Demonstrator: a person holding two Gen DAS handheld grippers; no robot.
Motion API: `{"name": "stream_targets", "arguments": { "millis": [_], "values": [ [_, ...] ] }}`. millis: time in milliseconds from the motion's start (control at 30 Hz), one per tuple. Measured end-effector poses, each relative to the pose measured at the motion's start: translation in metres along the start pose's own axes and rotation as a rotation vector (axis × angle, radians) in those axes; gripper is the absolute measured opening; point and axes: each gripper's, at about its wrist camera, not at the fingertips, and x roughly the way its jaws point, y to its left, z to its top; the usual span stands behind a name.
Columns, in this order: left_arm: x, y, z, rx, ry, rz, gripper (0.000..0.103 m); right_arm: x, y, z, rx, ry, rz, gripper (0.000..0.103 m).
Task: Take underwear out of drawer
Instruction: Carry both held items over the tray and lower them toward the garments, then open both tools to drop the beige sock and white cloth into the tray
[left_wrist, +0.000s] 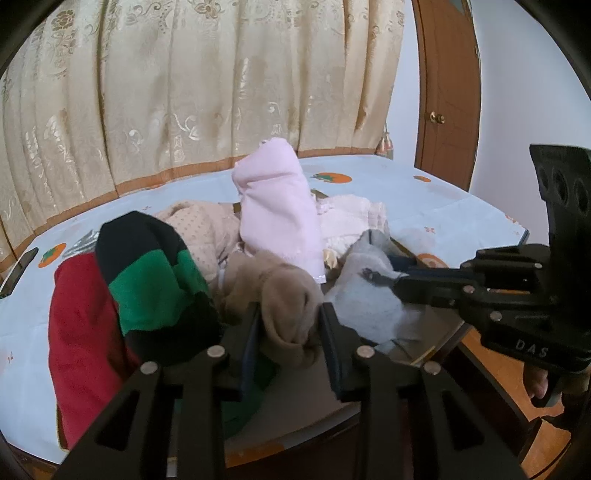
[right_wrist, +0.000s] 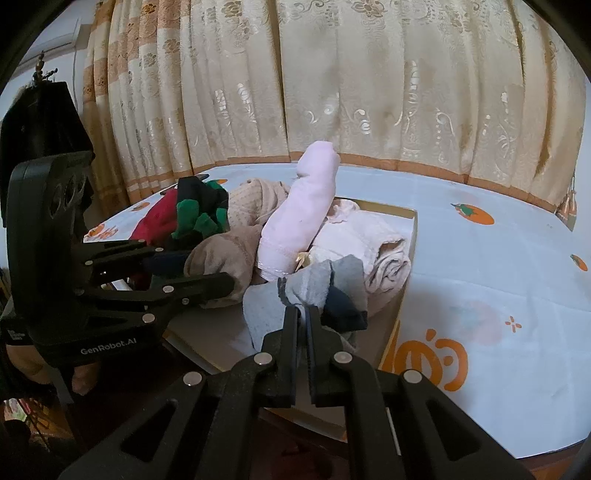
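Left wrist view: your left gripper (left_wrist: 289, 328) has its fingers either side of a crumpled tan underwear piece (left_wrist: 280, 295), which sits in the drawer (right_wrist: 408, 236) among other bunched garments; whether they press it, you cannot tell. Your right gripper (right_wrist: 302, 314) pinches a grey underwear piece (right_wrist: 317, 284), its fingers nearly together.

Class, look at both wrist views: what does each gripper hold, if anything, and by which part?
The right gripper pinches the grey garment by its near edge. The left gripper straddles the tan garment's near end; whether it grips cannot be told.
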Motion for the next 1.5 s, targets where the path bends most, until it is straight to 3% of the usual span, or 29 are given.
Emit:
{"name": "stream_targets", "arguments": {
  "millis": [533, 667, 733, 900, 933, 1000, 1067, 1100, 1500],
  "values": [
    [-0.003, -0.001, -0.002, -0.001, 0.0, -0.011, 0.035, 0.0, 0.0, -0.003, 0.009, 0.008, -0.015, 0.006],
    [-0.005, -0.001, -0.001, -0.002, -0.005, -0.003, 0.049, -0.001, 0.003, -0.003, 0.003, 0.009, -0.028, 0.006],
    [-0.007, -0.001, -0.001, -0.005, -0.012, -0.005, 0.064, -0.003, 0.005, -0.003, -0.003, 0.003, -0.037, 0.007],
    [-0.012, -0.003, 0.0, 0.0, -0.032, 0.002, 0.076, -0.008, 0.009, -0.004, -0.012, -0.011, -0.063, 0.008],
    [-0.014, -0.003, 0.0, 0.001, -0.038, 0.008, 0.08, -0.01, 0.01, -0.004, -0.011, -0.014, -0.068, 0.01],
    [-0.017, -0.003, -0.002, 0.007, -0.05, 0.012, 0.084, -0.013, 0.01, -0.004, -0.006, -0.02, -0.081, 0.025],
    [-0.019, -0.003, -0.003, 0.014, -0.053, 0.016, 0.087, -0.018, 0.009, -0.005, 0.004, -0.025, -0.075, 0.066],
    [-0.02, -0.003, -0.004, 0.016, -0.053, 0.021, 0.088, -0.021, 0.008, -0.006, 0.01, -0.037, -0.081, 0.073],
    [-0.035, -0.012, -0.018, 0.065, -0.053, 0.006, 0.088, -0.06, 0.024, -0.026, -0.063, -0.052, -0.072, 0.075]
  ]
}}
